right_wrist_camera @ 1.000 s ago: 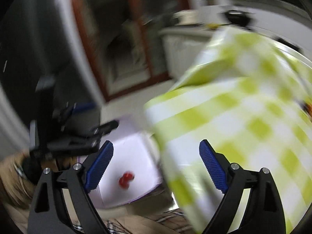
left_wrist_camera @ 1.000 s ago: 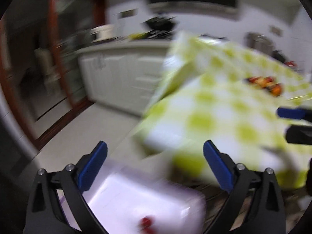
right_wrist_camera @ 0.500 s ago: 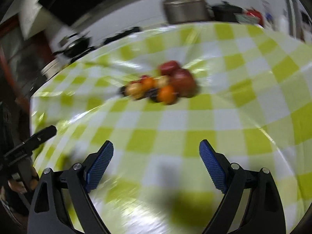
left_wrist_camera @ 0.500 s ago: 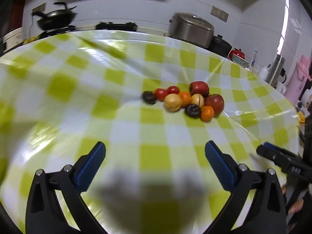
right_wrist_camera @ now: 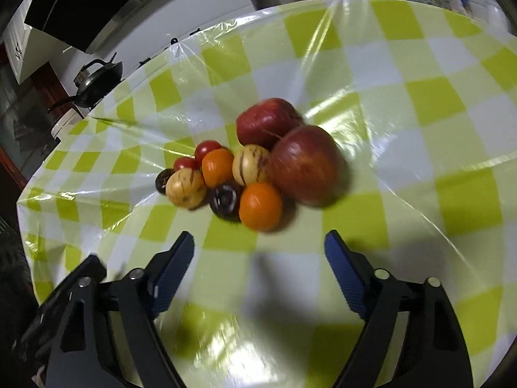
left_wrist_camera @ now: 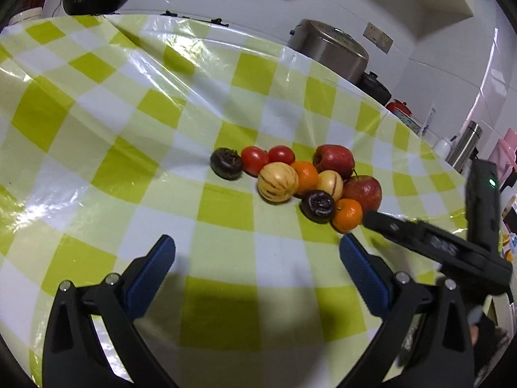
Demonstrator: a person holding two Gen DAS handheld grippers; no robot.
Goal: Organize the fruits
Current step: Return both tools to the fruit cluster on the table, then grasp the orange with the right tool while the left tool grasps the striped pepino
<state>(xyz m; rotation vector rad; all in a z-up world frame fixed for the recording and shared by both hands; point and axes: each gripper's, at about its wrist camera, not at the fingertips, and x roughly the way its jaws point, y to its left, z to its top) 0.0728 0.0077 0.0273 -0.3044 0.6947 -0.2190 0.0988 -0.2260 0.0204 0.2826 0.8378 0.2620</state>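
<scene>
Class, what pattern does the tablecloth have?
Yellow-green and white checks on the tablecloth, clearest in the left wrist view.

Left tongs (left_wrist_camera: 257, 260) gape wide, empty — blue pads (left_wrist_camera: 150, 271) at 7 and 5 o'clock of the left view, black arms running down to the bottom edge. Right tongs (right_wrist_camera: 258, 258) stand just as wide, nothing between them. In the left view the right tongs (left_wrist_camera: 420, 236) reach in from 4 o'clock, tip pointing toward 10 — well apart from the left pads.
</scene>
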